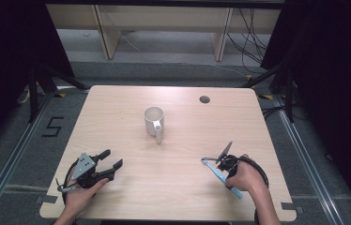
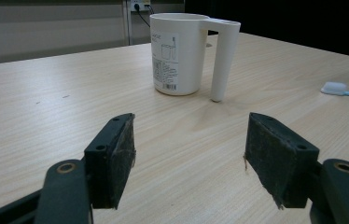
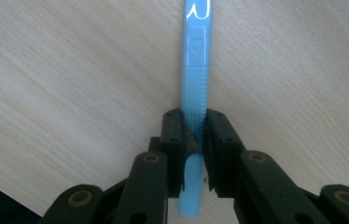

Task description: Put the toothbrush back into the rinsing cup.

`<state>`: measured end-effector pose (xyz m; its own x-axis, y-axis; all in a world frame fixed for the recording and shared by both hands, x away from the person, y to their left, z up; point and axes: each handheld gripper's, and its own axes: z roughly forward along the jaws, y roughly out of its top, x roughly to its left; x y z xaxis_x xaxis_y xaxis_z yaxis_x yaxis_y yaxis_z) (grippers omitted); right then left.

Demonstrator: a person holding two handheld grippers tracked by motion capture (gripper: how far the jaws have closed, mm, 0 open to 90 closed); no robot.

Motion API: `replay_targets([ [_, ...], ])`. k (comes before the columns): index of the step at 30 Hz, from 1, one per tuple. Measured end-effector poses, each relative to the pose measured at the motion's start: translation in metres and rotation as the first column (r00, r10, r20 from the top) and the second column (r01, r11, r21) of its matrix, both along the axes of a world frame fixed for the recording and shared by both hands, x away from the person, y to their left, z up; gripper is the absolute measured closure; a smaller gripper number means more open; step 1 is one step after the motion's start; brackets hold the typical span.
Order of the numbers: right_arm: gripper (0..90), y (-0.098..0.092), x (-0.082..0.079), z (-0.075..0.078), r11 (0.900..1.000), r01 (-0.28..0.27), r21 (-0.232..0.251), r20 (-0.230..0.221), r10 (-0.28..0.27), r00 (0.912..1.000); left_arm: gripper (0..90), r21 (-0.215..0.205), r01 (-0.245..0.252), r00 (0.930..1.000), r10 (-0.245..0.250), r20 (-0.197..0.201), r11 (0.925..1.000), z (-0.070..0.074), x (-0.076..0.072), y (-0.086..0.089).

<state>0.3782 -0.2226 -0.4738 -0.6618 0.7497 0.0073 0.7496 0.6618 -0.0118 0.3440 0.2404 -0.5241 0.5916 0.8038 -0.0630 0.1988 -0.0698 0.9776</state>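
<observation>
- High view: I've got the wooden table (image 1: 173, 187) in front of me, with a white mug (image 1: 154, 121) standing upright a little past the middle, its long handle pointing toward the near edge.
- High view: my right gripper (image 1: 217, 164) sits at the near right, hand (image 1: 243, 176) wrapped around it, and a light blue toothbrush (image 1: 220, 177) runs through it, brush head to the left and handle tail trailing toward the near right corner.
- High view: my left gripper (image 1: 111, 159) is at the near left, resting low over the tabletop, jaws spread wide with nothing between them, well apart from the mug.
- High view: there's a round cable hole (image 1: 204, 99) at the far right of the tabletop.
- Left gripper view: I'm looking along two black pads (image 2: 113, 158) standing far apart, bare wood between them.
- Left gripper view: the mug (image 2: 178, 53) stands ahead, printed label facing me, straight handle dropping down to the table on its right side.
- Left gripper view: off to the right, the toothbrush's white head (image 2: 334, 88) lies on the table, blue neck leading out of frame.
- Right gripper view: here the jaws are clamped tight on the toothbrush (image 3: 195, 88), pads pressing both sides of its ribbed blue handle, with the handle end poking out below the pads and the rest running away over the wood grain.
</observation>
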Motion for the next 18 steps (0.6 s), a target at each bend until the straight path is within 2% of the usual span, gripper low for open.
replay_targets([
  [1, 79.1, -0.001, 0.001, 0.0, 1.0, 0.001, 0.003, 0.001, -0.001, 1.0, 32.3, 0.001, 0.0, 1.0, 0.0, -0.001, 1.0, 0.0, 0.0, 0.0],
  [3, 79.2, 0.001, -0.002, 0.003, 0.997, 0.071, 0.009, -0.016, -0.071, 0.9973, 32.3, 0.0, 0.0, 1.0, 0.0, 0.0, 1.0, 0.0, 0.0, 0.0],
  [4, 79.2, 0.0, -0.001, 0.003, 0.997, 0.073, 0.018, -0.024, -0.073, 0.9971, 32.3, -0.002, 0.0, 1.0, 0.0, 0.002, 1.0, 0.0, 0.0, 0.0],
  [5, 79.2, -0.004, 0.0, 0.001, 0.999, 0.024, 0.032, -0.001, -0.024, 0.9997, 32.3, -0.001, 0.0, 1.0, 0.0, 0.0, 1.0, 0.0, 0.0, 0.0],
  [6, 79.2, -0.003, -0.002, 0.002, 0.998, 0.056, 0.027, -0.004, -0.056, 0.9984, 32.3, 0.0, -0.001, 1.0, 0.001, -0.001, 1.0, 0.0, 0.0, 0.0],
  [7, 79.2, -0.004, -0.001, 0.002, 0.999, 0.039, 0.038, 0.003, -0.039, 0.9992, 32.3, -0.001, -0.001, 1.0, 0.001, -0.001, 1.0, 0.0, 0.0, 0.0],
  [9, 79.2, -0.005, -0.004, 0.003, 0.997, 0.056, 0.046, 0.007, -0.057, 0.9984, 32.3, 0.003, -0.001, 1.0, 0.001, -0.001, 1.0, 0.0, 0.0, 0.0],
  [10, 79.3, -0.006, -0.003, 0.004, 0.998, 0.025, 0.051, 0.025, -0.027, 0.9993, 32.4, 0.003, -0.001, 1.0, 0.001, 0.001, 1.0, 0.0, 0.0, 0.0],
  [13, 79.3, -0.004, -0.007, 0.01, 0.997, 0.055, 0.06, 0.036, -0.058, 0.9977, 32.4, 0.022, -0.007, 0.9999, 0.007, -0.01, 0.9997, 0.001, -0.001, 0.0],
  [16, 79.3, -0.005, -0.008, 0.013, 0.997, 0.023, 0.078, 0.059, -0.027, 0.9979, 32.4, 0.023, -0.004, 0.9999, 0.004, -0.011, 0.9997, 0.001, -0.001, -0.001],
  [17, 79.3, -0.003, -0.01, 0.015, 0.996, 0.046, 0.079, 0.054, -0.05, 0.9972, 32.5, 0.022, -0.003, 0.9999, 0.004, -0.01, 0.9997, 0.001, -0.001, 0.0],
  [18, 79.3, -0.004, -0.01, 0.016, 0.996, 0.035, 0.084, 0.064, -0.041, 0.9971, 32.4, 0.012, -0.004, 1.0, 0.004, -0.004, 0.9999, 0.0, -0.001, 0.0],
])
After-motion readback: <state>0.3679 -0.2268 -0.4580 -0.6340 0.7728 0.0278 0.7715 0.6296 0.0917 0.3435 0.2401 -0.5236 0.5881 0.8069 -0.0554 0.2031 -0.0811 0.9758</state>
